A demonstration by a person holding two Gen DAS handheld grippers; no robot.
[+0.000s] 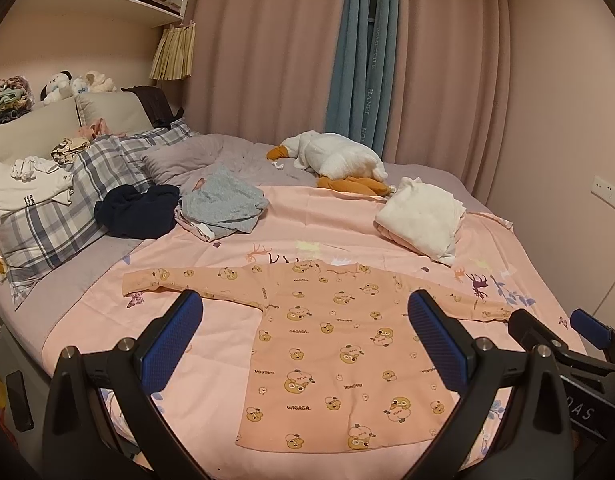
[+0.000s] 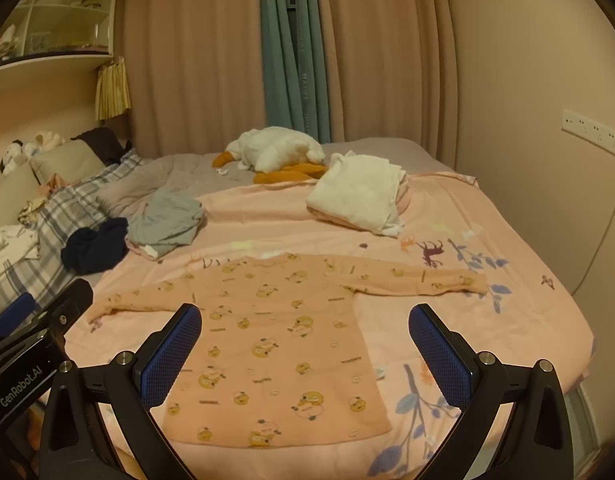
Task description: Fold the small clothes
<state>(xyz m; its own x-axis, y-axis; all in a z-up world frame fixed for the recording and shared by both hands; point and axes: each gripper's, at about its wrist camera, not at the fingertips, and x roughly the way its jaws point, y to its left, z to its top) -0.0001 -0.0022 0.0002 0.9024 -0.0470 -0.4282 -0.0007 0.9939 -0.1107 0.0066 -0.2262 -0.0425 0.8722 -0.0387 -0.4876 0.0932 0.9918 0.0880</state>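
A small peach long-sleeved shirt [image 1: 327, 344] [image 2: 275, 344] printed with yellow chicks lies flat on the pink bedsheet [image 1: 211, 360] [image 2: 487, 320], both sleeves spread out sideways and its hem toward me. My left gripper [image 1: 305, 312] hovers open above the shirt's near half, nothing between its blue pads. My right gripper [image 2: 305, 326] is open too, above the shirt's lower part. In the left wrist view the right gripper [image 1: 555, 328] shows at the right edge near the shirt's right cuff. The left gripper [image 2: 31, 320] appears at the left edge of the right wrist view.
Farther up the bed lie a crumpled grey garment [image 1: 223, 200], a dark navy garment [image 1: 139, 210] and a folded white pile [image 1: 423, 216]. A white plush goose [image 1: 335, 160] rests near the curtains. Plaid pillows [image 1: 67, 208] with loose clothes sit at the left.
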